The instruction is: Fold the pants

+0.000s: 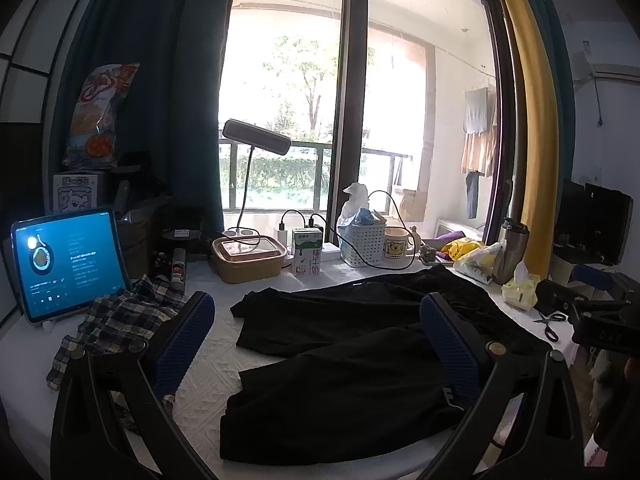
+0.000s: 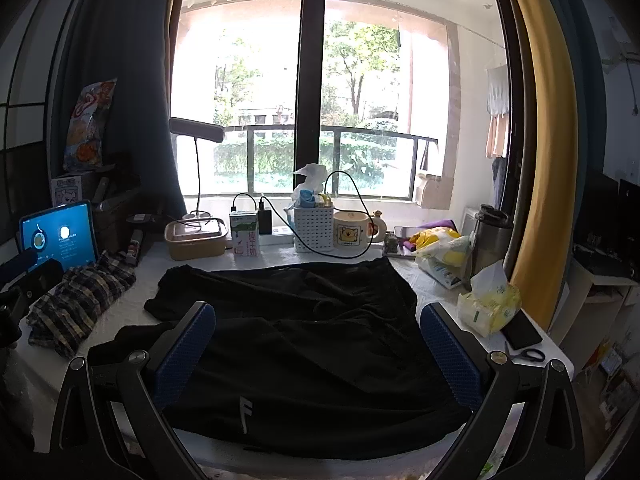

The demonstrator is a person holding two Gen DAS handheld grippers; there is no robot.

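Observation:
Black pants [image 1: 352,368] lie spread flat on the white table cover [image 1: 208,384], legs to the left, waist to the right. In the right wrist view the pants [image 2: 304,344] show a small white logo near the front edge. My left gripper [image 1: 316,320] is open above the leg ends, holding nothing. My right gripper [image 2: 316,328] is open above the waist part, holding nothing. Both have blue-padded fingers [image 1: 188,336] wide apart.
A plaid cloth [image 1: 116,320] lies left of the pants by a lit tablet [image 1: 68,260]. Along the window stand a lunch box [image 1: 248,258], milk carton [image 1: 307,256], white basket [image 1: 362,244], mug [image 1: 396,248] and lamp [image 1: 256,142]. Tissues [image 2: 490,304], tumbler [image 2: 490,240], phone [image 2: 522,330] and scissors [image 2: 528,354] sit right.

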